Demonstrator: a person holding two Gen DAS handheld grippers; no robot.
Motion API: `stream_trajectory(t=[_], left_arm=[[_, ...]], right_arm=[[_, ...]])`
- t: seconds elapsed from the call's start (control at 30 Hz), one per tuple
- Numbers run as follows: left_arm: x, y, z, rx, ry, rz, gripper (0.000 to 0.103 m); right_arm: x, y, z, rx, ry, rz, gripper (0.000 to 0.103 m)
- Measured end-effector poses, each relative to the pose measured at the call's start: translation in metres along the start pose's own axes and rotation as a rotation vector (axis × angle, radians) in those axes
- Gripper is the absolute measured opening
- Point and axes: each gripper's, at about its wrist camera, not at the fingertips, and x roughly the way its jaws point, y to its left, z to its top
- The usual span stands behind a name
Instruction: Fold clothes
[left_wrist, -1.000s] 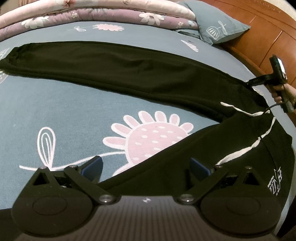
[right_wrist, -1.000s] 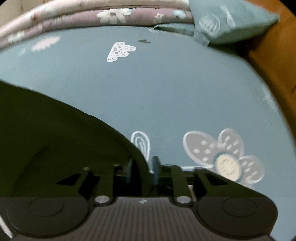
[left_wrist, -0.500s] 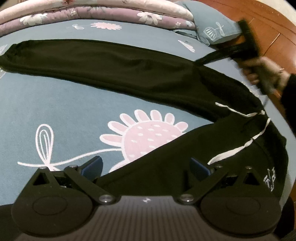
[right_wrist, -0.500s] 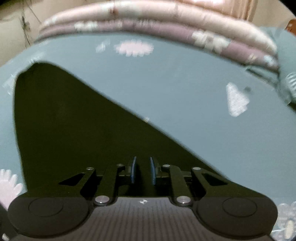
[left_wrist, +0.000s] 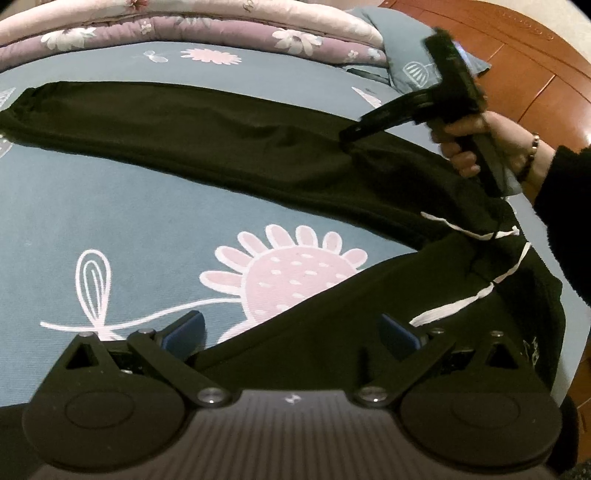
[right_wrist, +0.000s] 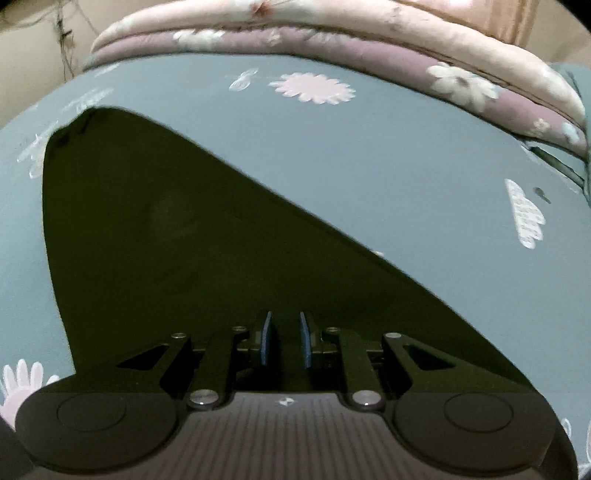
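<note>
Trousers (right_wrist: 155, 240) under right gripper (right_wrist: 284, 341), cloth between narrow jaws.

A home bedroom. A bed is covered by a blue-grey sheet (left_wrist: 155, 206) printed with pink flowers. 2 folded floral quilts (left_wrist: 207, 26), pink and mauve, lie along its far edge beside a matching pillow (left_wrist: 410, 62). Reddish wood panelling (left_wrist: 532, 70), probably the headboard, stands behind.

I see a teal flower-print bedsheet (left_wrist: 155, 206), folded pink and mauve quilts (left_wrist: 207, 22), a teal pillow (left_wrist: 413, 55), a wooden headboard (left_wrist: 535, 74).
</note>
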Motion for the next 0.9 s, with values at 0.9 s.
stream_trajectory(t=[0.9], left_arm=[[-0.022, 0.016, 0.002, -0.048, -0.065, -0.015, 0.100]], right_arm=[[0.046, 0.067, 0.053, -0.040, 0.044, -0.033, 0.031]])
